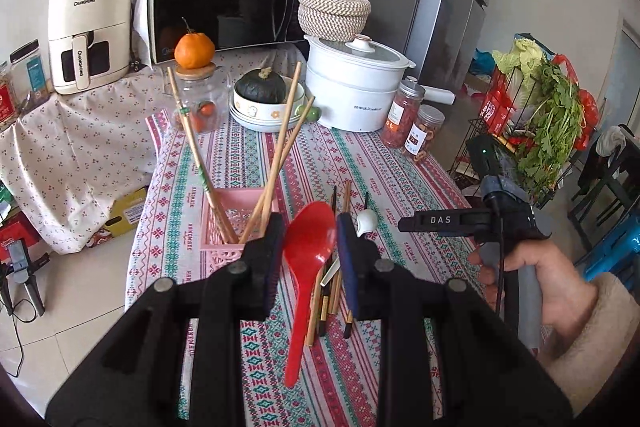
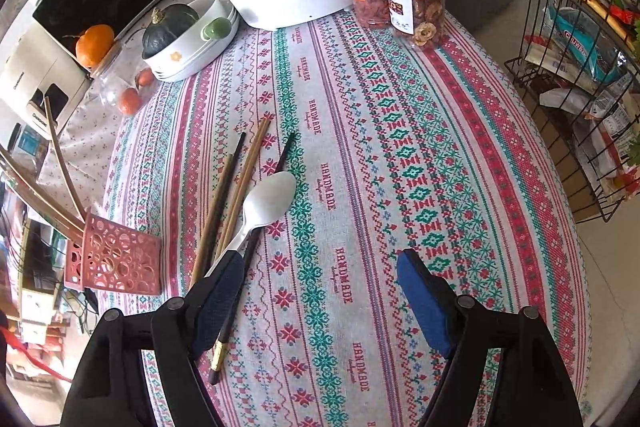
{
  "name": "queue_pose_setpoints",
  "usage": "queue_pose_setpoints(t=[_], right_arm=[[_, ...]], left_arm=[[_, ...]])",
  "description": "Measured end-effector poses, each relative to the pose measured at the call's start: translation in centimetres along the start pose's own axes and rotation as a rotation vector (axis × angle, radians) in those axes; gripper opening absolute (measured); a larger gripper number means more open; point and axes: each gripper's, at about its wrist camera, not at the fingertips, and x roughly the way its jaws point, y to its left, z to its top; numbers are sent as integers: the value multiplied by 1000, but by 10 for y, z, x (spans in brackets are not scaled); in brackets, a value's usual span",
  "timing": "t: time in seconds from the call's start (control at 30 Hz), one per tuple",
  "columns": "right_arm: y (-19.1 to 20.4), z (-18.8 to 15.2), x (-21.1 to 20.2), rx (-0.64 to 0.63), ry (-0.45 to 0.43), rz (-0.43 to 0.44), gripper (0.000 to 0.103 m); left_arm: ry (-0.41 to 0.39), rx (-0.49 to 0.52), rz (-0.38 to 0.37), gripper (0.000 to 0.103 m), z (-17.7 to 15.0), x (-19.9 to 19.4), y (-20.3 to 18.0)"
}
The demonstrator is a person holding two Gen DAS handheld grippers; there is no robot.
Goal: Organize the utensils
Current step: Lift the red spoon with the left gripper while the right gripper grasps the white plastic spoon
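Table (image 2: 400, 147): covered by a patterned cloth.
Pink holder (image 1: 224, 223): chopsticks are stood inside.
Left gripper (image 1: 310, 239): closed around the red spoon (image 1: 308, 259), lifted beside the holder.
Right gripper (image 2: 320, 291): spread wide, holding nothing.
White spoon (image 2: 264, 203): laid among loose chopsticks (image 2: 236, 191).
Advice: the handle is best lowered first.

Two close downward views, shared tablecloth (image 1: 248, 163)
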Motion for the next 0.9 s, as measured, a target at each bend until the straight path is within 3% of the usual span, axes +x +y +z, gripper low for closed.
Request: queue_pose_setpoints(t=[0.43, 0.6, 0.67, 0.9], right_arm=[[39, 22, 57, 9, 57, -6, 52], [44, 28, 70, 43, 48, -21, 47], [44, 29, 72, 50, 32, -34, 40], [46, 27, 71, 15, 21, -25, 36]], left_arm=[[7, -60, 8, 29, -1, -9, 39], [20, -72, 20, 29, -4, -8, 47], [23, -76, 24, 29, -5, -8, 48], [33, -80, 35, 29, -5, -4, 51]])
